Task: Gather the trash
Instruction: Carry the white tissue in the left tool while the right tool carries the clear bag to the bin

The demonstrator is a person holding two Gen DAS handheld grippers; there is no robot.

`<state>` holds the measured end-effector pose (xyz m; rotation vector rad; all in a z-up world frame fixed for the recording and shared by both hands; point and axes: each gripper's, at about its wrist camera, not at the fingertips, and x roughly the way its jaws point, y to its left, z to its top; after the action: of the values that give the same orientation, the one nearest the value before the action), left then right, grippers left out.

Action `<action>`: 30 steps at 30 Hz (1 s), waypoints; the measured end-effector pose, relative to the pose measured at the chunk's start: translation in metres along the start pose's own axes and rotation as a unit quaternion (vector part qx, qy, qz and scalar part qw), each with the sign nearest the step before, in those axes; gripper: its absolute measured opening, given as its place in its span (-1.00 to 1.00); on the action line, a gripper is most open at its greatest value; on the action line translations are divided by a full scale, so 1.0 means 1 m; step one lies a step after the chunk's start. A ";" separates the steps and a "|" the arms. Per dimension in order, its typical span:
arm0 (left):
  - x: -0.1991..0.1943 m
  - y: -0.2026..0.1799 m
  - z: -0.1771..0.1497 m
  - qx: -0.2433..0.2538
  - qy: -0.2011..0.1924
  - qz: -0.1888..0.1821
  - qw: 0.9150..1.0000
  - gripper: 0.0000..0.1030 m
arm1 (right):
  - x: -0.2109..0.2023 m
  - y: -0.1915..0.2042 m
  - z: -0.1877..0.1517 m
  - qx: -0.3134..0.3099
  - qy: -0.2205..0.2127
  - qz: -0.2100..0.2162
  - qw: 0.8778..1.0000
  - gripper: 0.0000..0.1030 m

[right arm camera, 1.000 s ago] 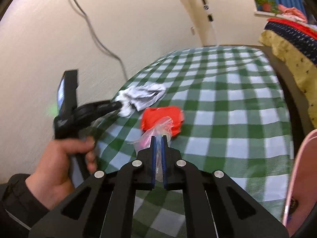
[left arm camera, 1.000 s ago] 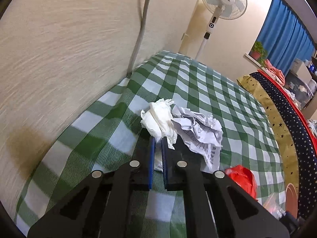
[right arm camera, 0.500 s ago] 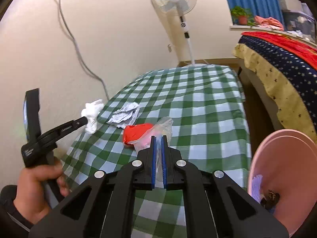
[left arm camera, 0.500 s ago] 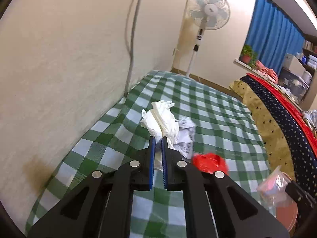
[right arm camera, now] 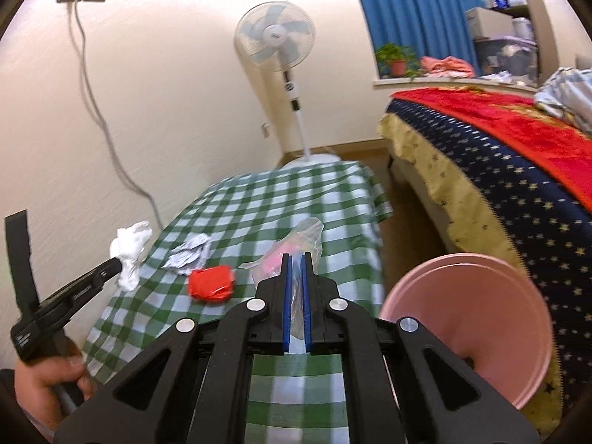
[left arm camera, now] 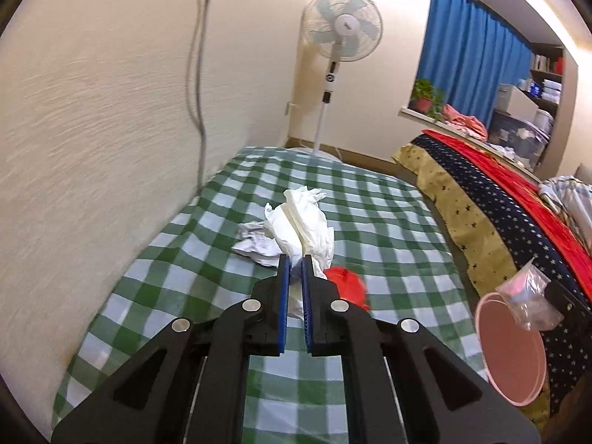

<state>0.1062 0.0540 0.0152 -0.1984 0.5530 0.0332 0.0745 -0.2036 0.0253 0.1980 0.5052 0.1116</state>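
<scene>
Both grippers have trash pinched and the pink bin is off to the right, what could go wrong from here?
The tissue hangs loosely from the left gripper, pinched only at its edge, so it could slip out before the bin. The right gripper holds a slick plastic bag that may slide free. Crumpled paper and a red wrapper could be forgotten.

A crumpled white tissue (left arm camera: 303, 222) hangs pinched above the green-checked table (left arm camera: 388, 222). A clear plastic bag (right arm camera: 296, 248) is held up too. Crumpled printed paper (right arm camera: 190, 253) and a red wad (right arm camera: 211, 283) lie near the table's left edge. A pink bin (right arm camera: 470, 318) stands off its right edge.
</scene>
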 end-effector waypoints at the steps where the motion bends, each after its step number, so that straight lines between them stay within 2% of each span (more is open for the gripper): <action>1: -0.001 -0.004 -0.002 0.003 0.000 -0.003 1.000 -0.87 | -0.003 -0.004 0.001 0.004 -0.003 -0.008 1.000 -0.90; 10: -0.006 -0.038 -0.012 0.021 -0.001 -0.036 0.999 -0.87 | -0.023 -0.029 0.003 0.015 -0.019 -0.053 0.998 -0.90; 30: -0.006 -0.083 -0.021 0.048 -0.003 -0.096 0.994 -0.87 | -0.038 -0.047 0.000 0.010 -0.023 -0.104 0.994 -0.89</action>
<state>0.0968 -0.0318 0.0155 -0.1571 0.5258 -0.1797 0.0442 -0.2555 0.0331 0.1673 0.4785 -0.1005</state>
